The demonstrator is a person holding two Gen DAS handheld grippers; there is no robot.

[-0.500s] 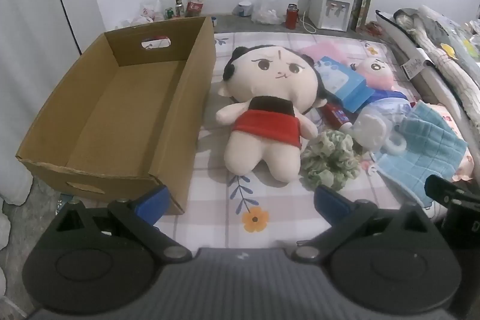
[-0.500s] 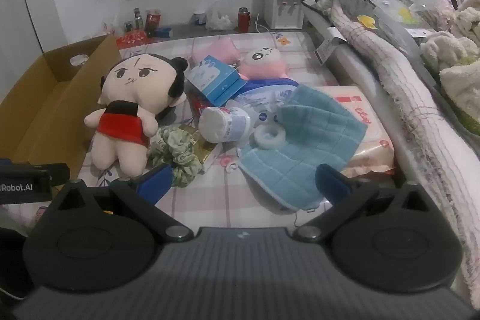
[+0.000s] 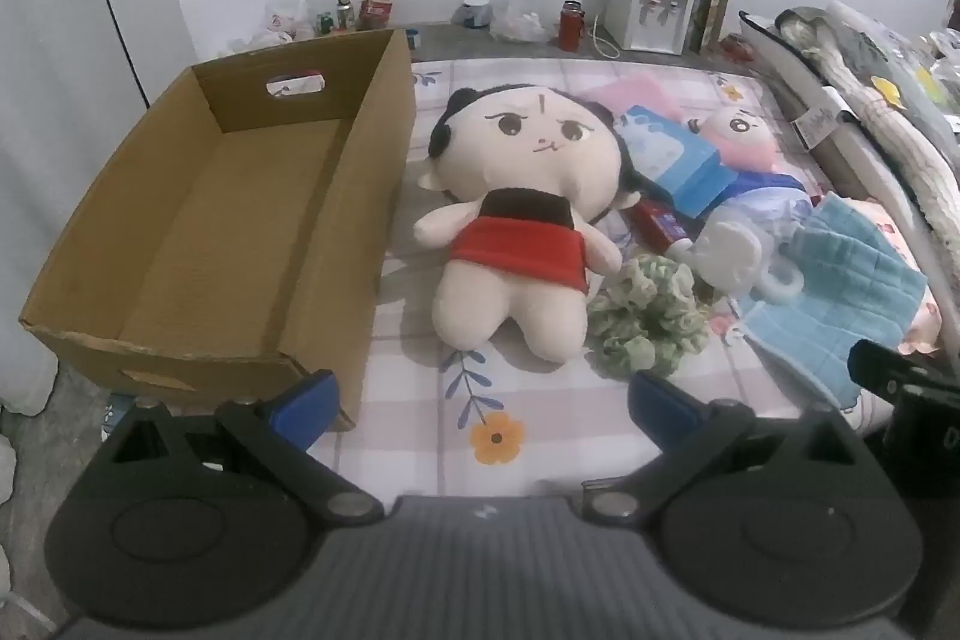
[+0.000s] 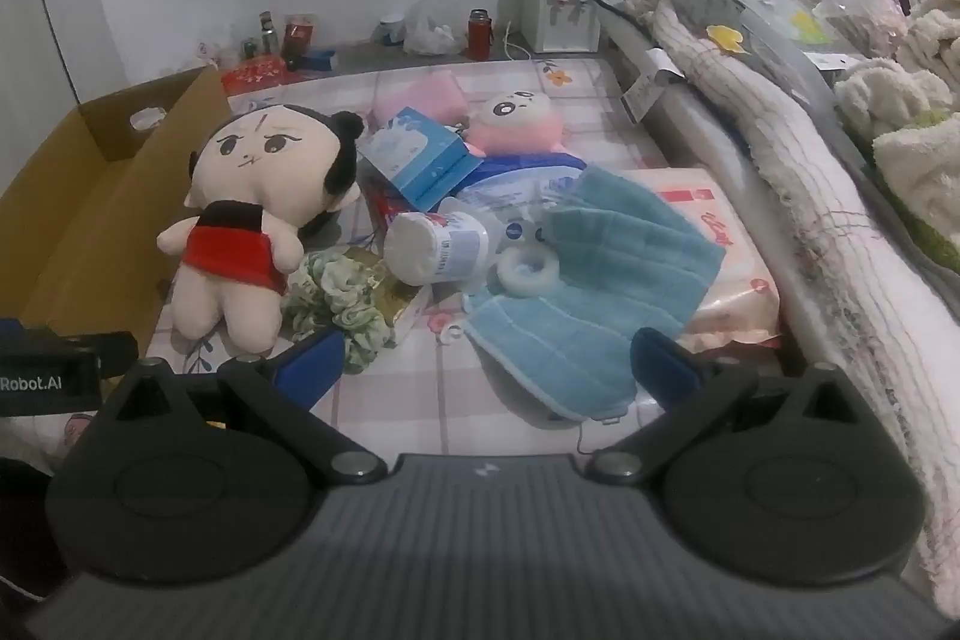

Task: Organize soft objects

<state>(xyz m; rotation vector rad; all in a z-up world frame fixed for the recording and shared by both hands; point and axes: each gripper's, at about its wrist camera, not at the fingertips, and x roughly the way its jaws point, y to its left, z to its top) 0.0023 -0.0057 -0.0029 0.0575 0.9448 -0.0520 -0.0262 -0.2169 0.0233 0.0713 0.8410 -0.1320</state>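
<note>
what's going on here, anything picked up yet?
Nothing yet. A person holds both grippers over a bed of mixed items. The left gripper and the right gripper are open and empty. The cardboard box has nothing in it. The big plush doll, green scrunchie and blue towel lie loose beside it.

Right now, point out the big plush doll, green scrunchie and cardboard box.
big plush doll (image 3: 516, 250): left wrist view, on its red shirt.
green scrunchie (image 3: 648, 316): left wrist view, on its ruffled middle.
cardboard box (image 3: 360, 232): left wrist view, on its right wall.
</note>
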